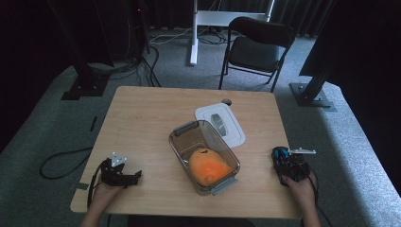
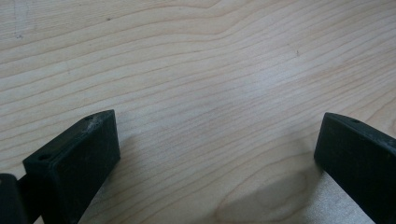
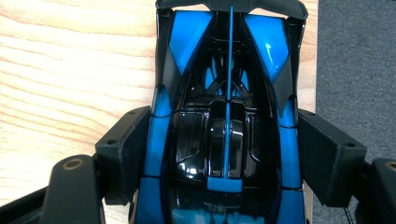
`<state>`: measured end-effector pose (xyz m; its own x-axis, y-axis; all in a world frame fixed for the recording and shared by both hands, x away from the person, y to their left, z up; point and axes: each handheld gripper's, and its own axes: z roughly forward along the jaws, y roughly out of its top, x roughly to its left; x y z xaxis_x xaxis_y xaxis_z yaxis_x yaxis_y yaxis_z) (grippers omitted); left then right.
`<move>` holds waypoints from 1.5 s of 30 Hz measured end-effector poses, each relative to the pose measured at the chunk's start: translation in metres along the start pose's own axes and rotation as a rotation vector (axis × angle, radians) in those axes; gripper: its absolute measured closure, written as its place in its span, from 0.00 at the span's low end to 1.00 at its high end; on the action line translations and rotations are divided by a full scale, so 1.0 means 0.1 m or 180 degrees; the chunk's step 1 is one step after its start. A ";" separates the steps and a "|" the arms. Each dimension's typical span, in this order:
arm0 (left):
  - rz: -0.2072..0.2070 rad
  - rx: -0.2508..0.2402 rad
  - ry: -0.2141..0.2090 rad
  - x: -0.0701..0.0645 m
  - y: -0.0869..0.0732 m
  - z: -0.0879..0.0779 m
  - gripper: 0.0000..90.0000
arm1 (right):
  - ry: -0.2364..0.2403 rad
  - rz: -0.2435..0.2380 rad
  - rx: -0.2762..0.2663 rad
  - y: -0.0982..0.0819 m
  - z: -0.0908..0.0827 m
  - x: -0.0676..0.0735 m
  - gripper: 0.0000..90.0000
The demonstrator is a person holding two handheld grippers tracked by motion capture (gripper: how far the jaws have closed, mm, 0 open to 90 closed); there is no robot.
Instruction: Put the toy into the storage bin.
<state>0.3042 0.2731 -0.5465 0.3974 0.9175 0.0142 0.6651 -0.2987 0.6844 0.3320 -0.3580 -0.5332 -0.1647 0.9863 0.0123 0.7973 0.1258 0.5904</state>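
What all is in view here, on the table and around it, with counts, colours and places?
Toy car: one, blue and black, at the table's right edge, between the right gripper's fingers.
Container: one, clear with grey latches, open, middle of the table.
Orange thing: one, soft-looking, inside the container; I cannot tell what it is.
Lid: one, white, flat on the table, touching the container's far right side.
Table: one, light wood.
Chair: one, black, folding, behind the table.
Cables: several, black, on the grey carpet.
Left gripper: one, black, fingers apart over bare wood, near left corner.
Right gripper: one, black, fingers against the toy car's sides.
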 end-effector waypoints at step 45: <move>0.0000 0.0003 0.0001 0.00 0.00 0.00 0.01 | 0.0029 0.0037 -0.0159 0.16 -0.19 0.03 0.29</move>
<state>0.3043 0.2731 -0.5464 0.3972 0.9176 0.0145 0.6657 -0.2990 0.6837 0.3328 -0.3552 -0.5084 -0.1610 0.9866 0.0268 0.7693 0.1085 0.6296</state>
